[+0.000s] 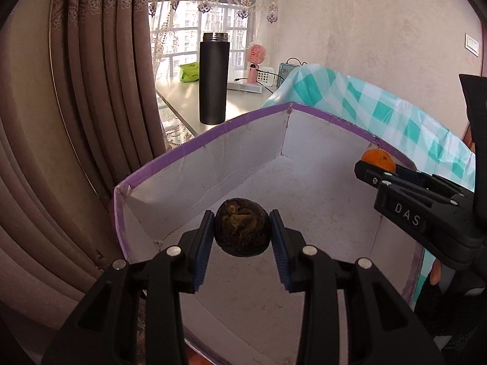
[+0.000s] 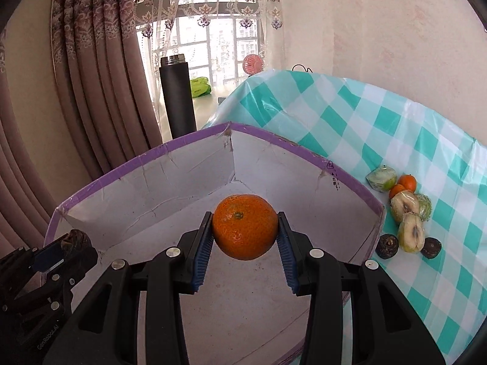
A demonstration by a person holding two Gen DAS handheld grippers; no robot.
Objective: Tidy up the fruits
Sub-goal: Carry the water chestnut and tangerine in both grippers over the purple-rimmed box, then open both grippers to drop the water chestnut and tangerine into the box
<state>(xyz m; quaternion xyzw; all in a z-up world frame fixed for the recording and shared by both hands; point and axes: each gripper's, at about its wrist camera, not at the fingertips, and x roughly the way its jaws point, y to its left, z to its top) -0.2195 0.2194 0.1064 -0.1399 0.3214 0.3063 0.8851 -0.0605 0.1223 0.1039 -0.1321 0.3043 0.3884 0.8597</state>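
Both claws hang over the open mouth of the white box (image 2: 158, 188) with the purple rim, each already loaded; the release is a short drop straight down, as I judge it. The left claw (image 1: 242, 234) pinches a dark, wrinkled round fruit (image 1: 242, 231) between its blue pads, over the near-left part of the box floor; the right claw (image 2: 245, 234) pinches an orange (image 2: 245, 226), stem end facing the camera, over the middle of the floor. Neither fruit has a long axis to mind, both being roundish.

From the left wrist view the right claw sits to the right and a little farther off, by the right-hand wall; the two are apart, so both can let go without clashing. The floor below looks bare, with walls well clear on the far side; the left wall is the nearer edge for the dark fruit.

More fruit (image 2: 406, 213) waits on the checked counter (image 2: 411, 140) just beyond the box's right wall: small oranges, wrapped pale pieces and two dark ones; the right claw is the nearer for those.
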